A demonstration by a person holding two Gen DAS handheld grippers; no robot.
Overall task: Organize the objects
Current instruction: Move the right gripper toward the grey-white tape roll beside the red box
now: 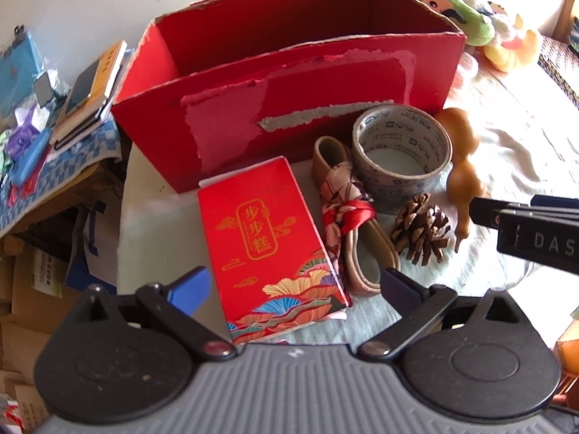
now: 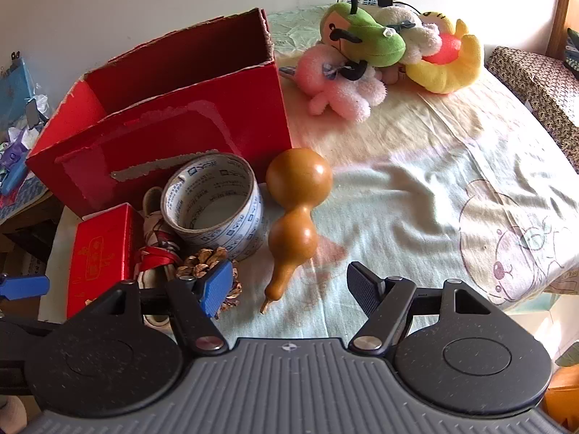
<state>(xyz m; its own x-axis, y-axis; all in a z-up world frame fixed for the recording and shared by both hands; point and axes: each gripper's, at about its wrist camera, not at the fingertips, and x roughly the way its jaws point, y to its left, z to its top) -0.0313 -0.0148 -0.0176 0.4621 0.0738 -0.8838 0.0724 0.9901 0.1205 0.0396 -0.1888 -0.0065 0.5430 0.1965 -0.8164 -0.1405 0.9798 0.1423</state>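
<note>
Both hand-held grippers, left (image 1: pixel 295 285) and right (image 2: pixel 289 285), spread wide; one gourd (image 2: pixel 295 217), one tape roll (image 2: pixel 217 213), one pinecone (image 1: pixel 421 231).

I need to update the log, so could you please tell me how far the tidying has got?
Nothing looks done: the red bin shows nothing inside. Both grippers, left and right, are open and hold nothing. Small red box, slipper, tape roll, pine cone and gourd remain outside.

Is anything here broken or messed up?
Yes. The big red box looks damaged: its top edge is ragged, as if torn off, and red paper has peeled off its front, baring a grey strip. The tape roll, gourd and pine cone look fine.
</note>
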